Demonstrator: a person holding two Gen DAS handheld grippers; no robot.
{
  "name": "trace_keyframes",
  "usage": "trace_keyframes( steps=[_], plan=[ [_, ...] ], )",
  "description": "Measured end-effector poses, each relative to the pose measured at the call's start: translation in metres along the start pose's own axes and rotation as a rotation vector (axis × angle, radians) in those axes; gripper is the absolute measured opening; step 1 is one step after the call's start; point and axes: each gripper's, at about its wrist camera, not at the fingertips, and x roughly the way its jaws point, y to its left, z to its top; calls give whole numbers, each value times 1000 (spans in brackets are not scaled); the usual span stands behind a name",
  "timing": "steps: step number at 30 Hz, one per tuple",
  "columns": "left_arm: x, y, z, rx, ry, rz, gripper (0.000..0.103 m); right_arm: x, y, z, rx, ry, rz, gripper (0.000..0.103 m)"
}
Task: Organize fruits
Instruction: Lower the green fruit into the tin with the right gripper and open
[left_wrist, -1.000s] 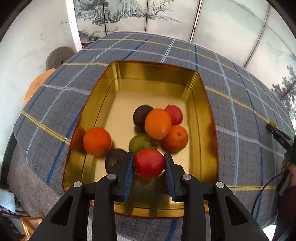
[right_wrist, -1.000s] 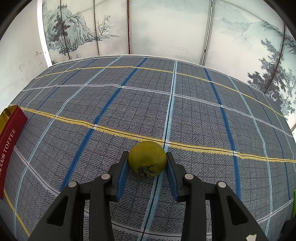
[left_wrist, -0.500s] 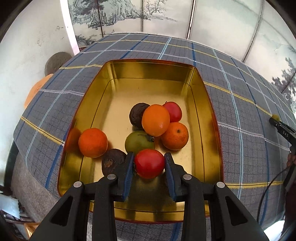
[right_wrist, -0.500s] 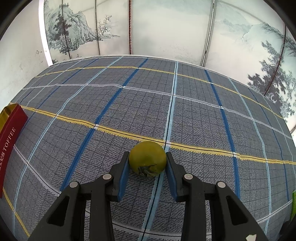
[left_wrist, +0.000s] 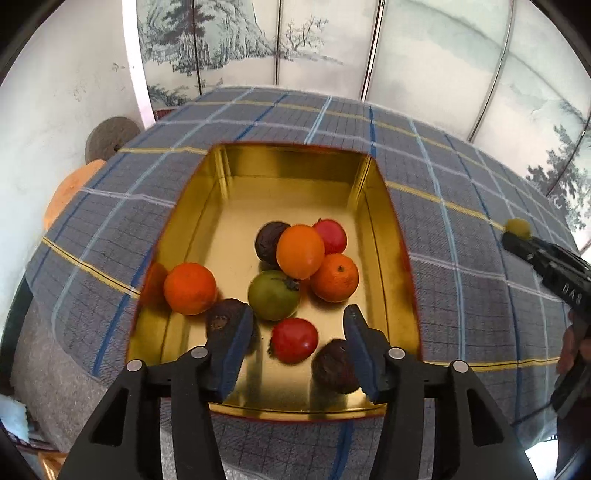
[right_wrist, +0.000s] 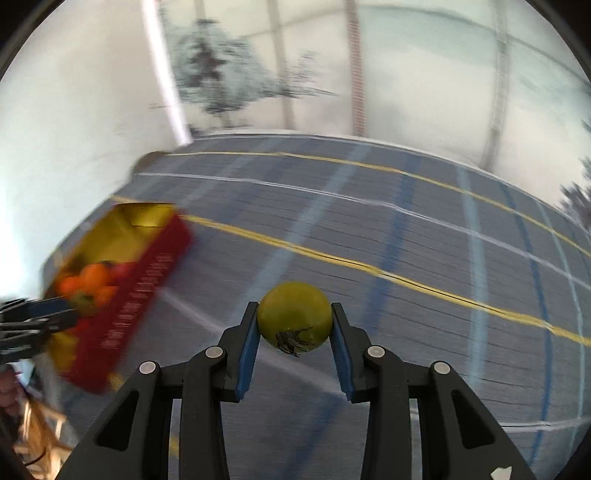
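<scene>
My left gripper (left_wrist: 298, 341) has its jaws opening, the red tomato (left_wrist: 294, 339) lying loose between them on the floor of the gold tin (left_wrist: 291, 177). My right gripper (right_wrist: 294, 334) clamps the green fruit (right_wrist: 294, 318) above the plaid table (right_wrist: 424, 236); beyond, more fruit crowds the tin.

The left gripper (left_wrist: 297, 332) is pointed steeply down, its jaws opening, with a red fruit (left_wrist: 294, 339) lying loose between the pads. The right gripper (right_wrist: 294, 326) is angled down and clamped on a green fruit (right_wrist: 294, 319).
</scene>
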Motion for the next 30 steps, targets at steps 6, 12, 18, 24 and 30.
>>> trace_keyframes(
  steps=[6, 12, 18, 24, 30],
  plan=[
    [-24, 20, -3, -43, -49, 36, 59, 4, 88, 12, -156, -3, 159, 34],
    [-39, 50, -8, -81, -72, 118, 59, 23, 148, 11, -268, 37, 233, 34],
    [-38, 70, -15, -111, -42, 143, 60, 42, 181, 1, -336, 84, 250, 34],
    [-37, 75, -18, -123, -28, 157, 62, 52, 194, -6, -367, 110, 233, 35],
    [-37, 74, -20, -116, -22, 179, 69, 55, 197, -8, -368, 114, 205, 36]
  ],
)
